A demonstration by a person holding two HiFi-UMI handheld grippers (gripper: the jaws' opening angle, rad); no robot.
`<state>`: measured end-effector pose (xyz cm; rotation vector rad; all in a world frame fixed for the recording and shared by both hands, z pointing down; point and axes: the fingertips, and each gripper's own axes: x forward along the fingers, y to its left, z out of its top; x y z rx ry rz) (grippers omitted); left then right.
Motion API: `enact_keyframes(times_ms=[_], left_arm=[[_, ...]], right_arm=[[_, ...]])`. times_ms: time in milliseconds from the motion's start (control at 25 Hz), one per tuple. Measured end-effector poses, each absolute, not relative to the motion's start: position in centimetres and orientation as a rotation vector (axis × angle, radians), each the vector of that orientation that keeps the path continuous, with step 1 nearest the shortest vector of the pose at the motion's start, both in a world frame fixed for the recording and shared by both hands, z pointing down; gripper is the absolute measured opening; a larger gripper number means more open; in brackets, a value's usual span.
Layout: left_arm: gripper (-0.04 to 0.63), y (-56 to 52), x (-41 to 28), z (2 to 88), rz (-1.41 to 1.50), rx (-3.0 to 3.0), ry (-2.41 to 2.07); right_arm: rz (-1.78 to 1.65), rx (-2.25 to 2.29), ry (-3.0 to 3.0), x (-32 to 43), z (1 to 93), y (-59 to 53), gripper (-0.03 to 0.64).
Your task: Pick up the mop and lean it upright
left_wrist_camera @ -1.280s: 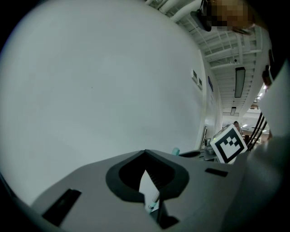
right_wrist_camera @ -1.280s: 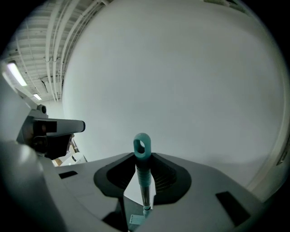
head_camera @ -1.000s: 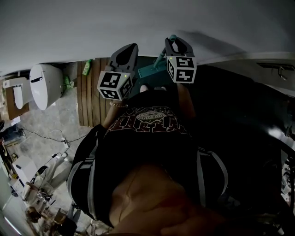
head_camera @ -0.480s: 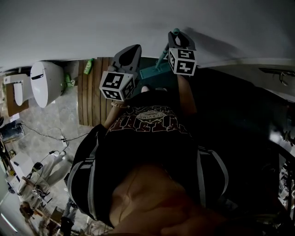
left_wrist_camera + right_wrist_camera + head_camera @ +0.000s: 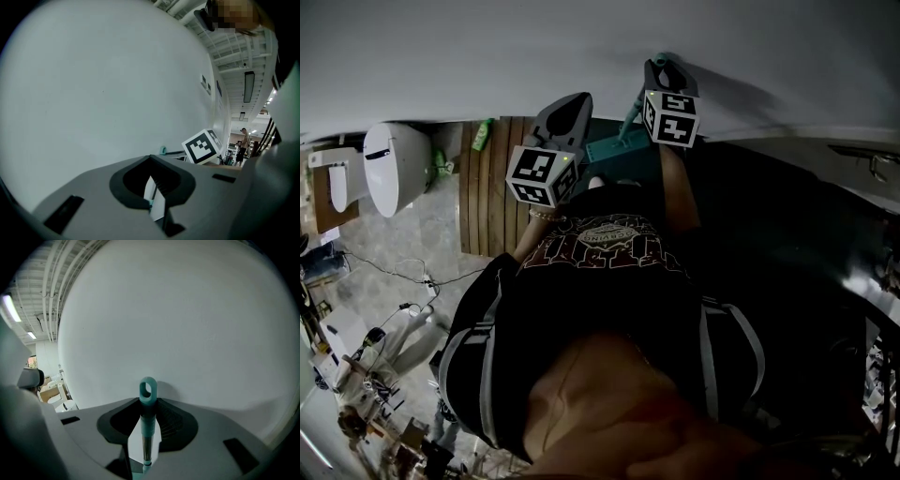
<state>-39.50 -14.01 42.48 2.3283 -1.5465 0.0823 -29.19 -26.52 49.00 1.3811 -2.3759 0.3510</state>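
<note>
One mop [image 5: 147,405] stands near-upright just beside the wall [image 5: 487,56], its handle top clamped in the right gripper [image 5: 661,67] to steady the lean; the left gripper [image 5: 570,101], pinched closed and empty, hovers alongside.

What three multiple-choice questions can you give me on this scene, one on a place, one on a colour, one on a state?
1. Where is the toilet?
A. at the person's left
B. at the person's right
C. straight ahead

2. What colour is the tip of the mop?
A. red
B. teal
C. yellow

3. What state is the right gripper in?
A. open and empty
B. lying on the floor
C. shut on the mop

Answers: 1 A, it stands at the head view's left edge. 2 B, the looped tip shows teal in the right gripper view. 3 C, it clamps the handle in that same view.
</note>
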Motion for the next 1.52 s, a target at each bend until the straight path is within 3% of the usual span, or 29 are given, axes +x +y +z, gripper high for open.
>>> enact_keyframes(times_ms=[1400, 1520], left_arm=[[0.040, -14.2, -39.8, 42.2, 0.070, 2.358, -1.525], [0.039, -14.2, -38.8, 41.8, 0.071, 2.371, -1.521]], right_arm=[[0.327, 1.444, -2.423, -28.3, 46.9, -24.3, 0.118], [0.308, 1.438, -2.458, -27.5, 45.8, -23.7, 0.058]])
